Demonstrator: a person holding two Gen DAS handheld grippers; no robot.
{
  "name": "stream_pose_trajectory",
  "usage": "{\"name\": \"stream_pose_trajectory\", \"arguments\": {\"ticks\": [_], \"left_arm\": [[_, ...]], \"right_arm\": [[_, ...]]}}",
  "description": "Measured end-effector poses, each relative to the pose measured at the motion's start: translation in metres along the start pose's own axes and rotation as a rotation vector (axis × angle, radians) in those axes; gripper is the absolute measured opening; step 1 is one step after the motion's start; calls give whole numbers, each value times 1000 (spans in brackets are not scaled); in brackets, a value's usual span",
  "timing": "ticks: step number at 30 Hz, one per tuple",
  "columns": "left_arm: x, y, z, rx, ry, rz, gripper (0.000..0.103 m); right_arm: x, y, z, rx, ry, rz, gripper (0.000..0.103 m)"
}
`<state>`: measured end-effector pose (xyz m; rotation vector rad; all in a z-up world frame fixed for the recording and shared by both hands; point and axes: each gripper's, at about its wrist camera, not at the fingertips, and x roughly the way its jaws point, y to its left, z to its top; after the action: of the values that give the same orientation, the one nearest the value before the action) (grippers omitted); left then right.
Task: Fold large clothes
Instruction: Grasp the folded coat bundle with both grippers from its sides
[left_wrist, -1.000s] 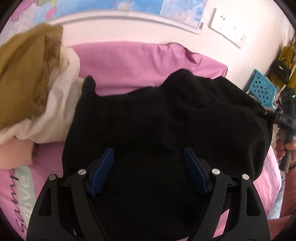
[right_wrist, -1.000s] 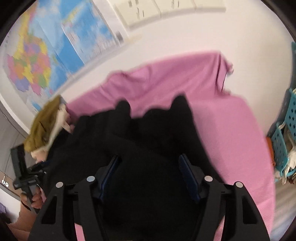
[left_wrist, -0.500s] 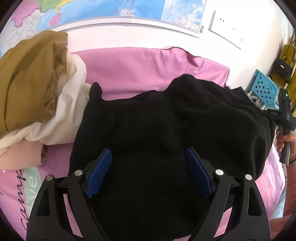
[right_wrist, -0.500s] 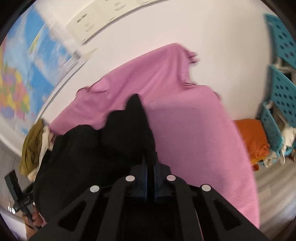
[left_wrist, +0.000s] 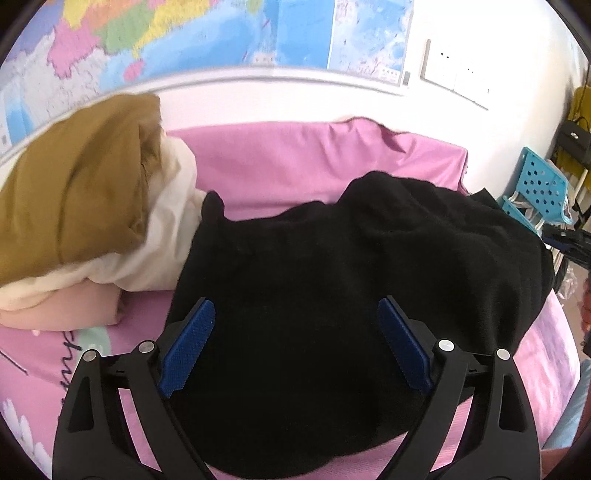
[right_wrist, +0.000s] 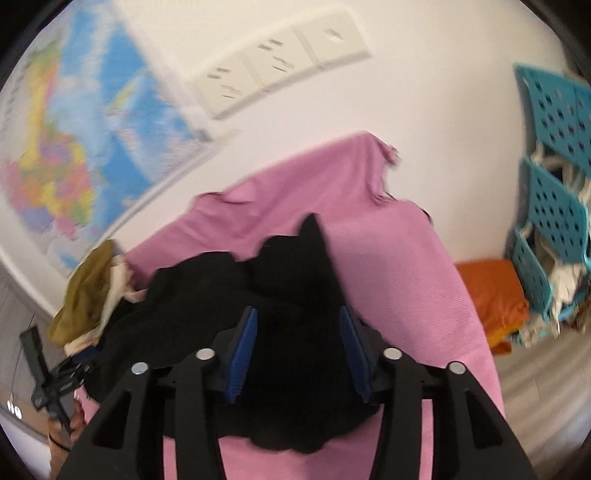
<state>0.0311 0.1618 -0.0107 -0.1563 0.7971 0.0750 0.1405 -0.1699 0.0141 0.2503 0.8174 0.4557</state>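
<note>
A large black garment lies crumpled on the pink bed sheet. My left gripper hovers over its near part, jaws wide and still opening, the blue pads clear of the cloth. In the right wrist view the black garment ends in a pointed flap toward the wall. My right gripper is over its near edge with jaws opening. Black cloth shows between its pads, which do not press on it. The left gripper's body shows at the lower left there.
A pile of clothes sits at the left: a mustard garment, a cream one, a pale pink one. Blue perforated crates and an orange cloth stand past the bed's right side. A map hangs on the wall.
The right gripper closed on the black cloth half a second ago and has since parted its jaws. The left gripper drew back and up slightly, jaws a little wider.
</note>
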Motion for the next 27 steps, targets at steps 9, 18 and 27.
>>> {"name": "stream_pose_trajectory", "arguments": {"ticks": [9,18,27], "left_arm": [[-13,-3,-9,-22,-1,-11,90],[-36,16,-47,-120,33,-128,90],[-35,9,-78,-137,113,-274,90]], "right_arm": [[31,33,-33,-36,122,62,57],[-12,17,-55,167,93,218,67],[4,-1,-105,435,227,415,73]]}}
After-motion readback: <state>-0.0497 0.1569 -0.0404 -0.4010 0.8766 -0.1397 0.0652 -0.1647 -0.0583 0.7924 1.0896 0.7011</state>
